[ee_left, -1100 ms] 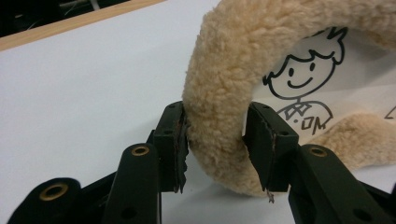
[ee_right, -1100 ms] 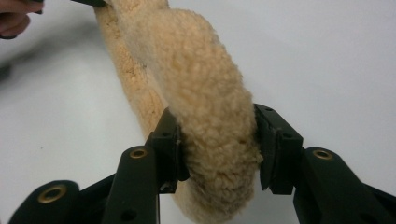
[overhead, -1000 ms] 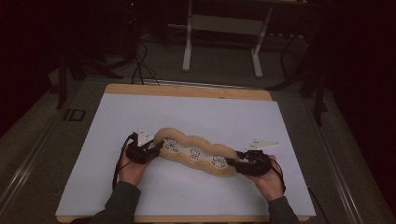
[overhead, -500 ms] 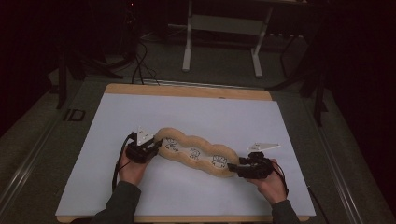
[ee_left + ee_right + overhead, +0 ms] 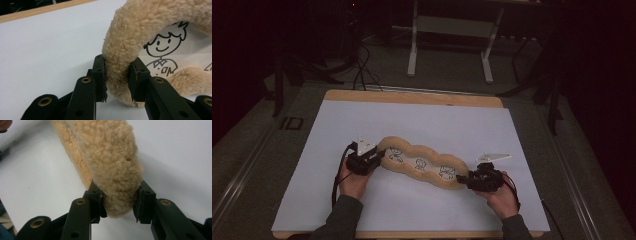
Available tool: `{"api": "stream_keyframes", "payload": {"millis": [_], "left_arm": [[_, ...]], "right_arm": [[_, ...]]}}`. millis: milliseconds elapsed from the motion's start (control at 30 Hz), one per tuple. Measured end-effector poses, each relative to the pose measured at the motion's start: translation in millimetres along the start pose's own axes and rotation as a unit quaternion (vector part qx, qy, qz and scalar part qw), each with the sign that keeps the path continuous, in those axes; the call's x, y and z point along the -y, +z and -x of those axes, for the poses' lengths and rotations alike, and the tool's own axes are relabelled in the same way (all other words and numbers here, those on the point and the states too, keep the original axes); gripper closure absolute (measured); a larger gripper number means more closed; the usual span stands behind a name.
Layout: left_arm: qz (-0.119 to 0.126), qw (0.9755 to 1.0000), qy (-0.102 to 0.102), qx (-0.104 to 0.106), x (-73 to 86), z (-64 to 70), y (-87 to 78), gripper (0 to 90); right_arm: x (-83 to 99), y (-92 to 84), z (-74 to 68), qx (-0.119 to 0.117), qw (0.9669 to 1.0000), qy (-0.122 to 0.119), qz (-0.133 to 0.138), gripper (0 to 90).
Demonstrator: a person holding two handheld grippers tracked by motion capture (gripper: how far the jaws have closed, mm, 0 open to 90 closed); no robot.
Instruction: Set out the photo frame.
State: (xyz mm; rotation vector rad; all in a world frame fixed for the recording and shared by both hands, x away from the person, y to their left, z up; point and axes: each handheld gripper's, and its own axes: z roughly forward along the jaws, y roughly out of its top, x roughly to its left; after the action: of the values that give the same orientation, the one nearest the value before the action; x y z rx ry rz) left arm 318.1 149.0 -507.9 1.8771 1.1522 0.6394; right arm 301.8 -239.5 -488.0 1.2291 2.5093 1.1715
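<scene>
Both ends pinched now! The left hand-held gripper (image 5: 117,80) has just closed on the fleecy pillow's (image 5: 422,162) rim; the right hand-held gripper (image 5: 120,201) has just clamped its far tip. It lies slantwise across the white counter (image 5: 422,120), seemingly resting flat.

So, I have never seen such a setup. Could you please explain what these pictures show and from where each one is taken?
A person sits at a table covered with a white sheet and holds a hand tool in each hand. The tools are two-jaw grippers. The high view looks down from above. It shows the left gripper and the right gripper at the two ends of a long fluffy tan cushion with cartoon faces on its white middle. The other two pictures come from cameras on the grippers. In each, black jaws have just been closing and now pinch the fluffy rim.
</scene>
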Motion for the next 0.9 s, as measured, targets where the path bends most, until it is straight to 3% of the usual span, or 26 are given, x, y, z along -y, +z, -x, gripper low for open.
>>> {"api": "stream_keyframes", "payload": {"millis": [900], "left_arm": [[0.033,0.9992,-0.024,-0.007,-4.3,4.7,-16.0,70.6]], "right_arm": [[-11.6,-4.4,7.0,0.037,0.9978,0.009,0.054,64.8]]}}
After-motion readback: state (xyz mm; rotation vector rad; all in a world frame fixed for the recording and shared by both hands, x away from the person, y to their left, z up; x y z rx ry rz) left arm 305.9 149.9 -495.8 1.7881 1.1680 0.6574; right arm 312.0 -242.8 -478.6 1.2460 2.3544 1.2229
